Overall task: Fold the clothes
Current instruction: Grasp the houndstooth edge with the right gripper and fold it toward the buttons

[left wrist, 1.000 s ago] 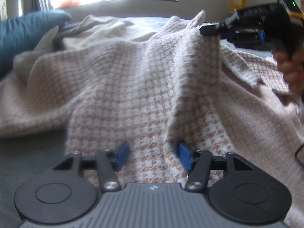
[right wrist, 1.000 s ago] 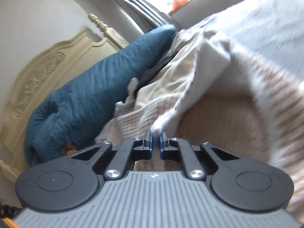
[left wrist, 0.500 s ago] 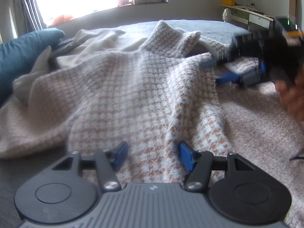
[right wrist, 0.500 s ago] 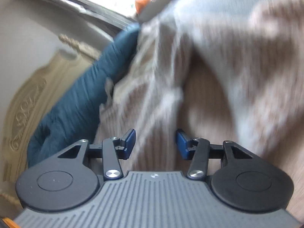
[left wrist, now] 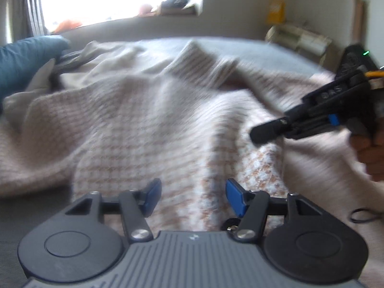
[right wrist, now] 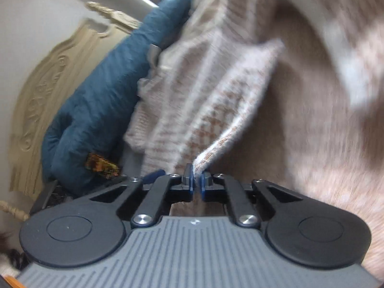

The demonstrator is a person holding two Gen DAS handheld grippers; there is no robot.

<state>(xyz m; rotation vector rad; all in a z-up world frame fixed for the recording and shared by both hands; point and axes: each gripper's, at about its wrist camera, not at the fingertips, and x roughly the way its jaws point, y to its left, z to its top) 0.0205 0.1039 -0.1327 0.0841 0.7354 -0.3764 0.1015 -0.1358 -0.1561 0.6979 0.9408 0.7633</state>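
While sweater (right wrist: pixel 216 110) fills right gripper (right wrist: pixel 196 182)

Motion blur is smearing the sweater (left wrist: pixel 153 124) beyond the left gripper (left wrist: pixel 193 198), hiding its far pattern. The frame's right edge is cropping the hand (left wrist: pixel 370 153) gripping the right gripper (left wrist: pixel 258 134).

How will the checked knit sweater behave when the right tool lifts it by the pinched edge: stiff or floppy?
Probably floppy: the checked knit sweater lies in soft folds and hangs in a peak from the right tool, which is shut on its edge. It looks thick and fuzzy, so it should hardly slip. Most of it probably stays dragging on the bed.
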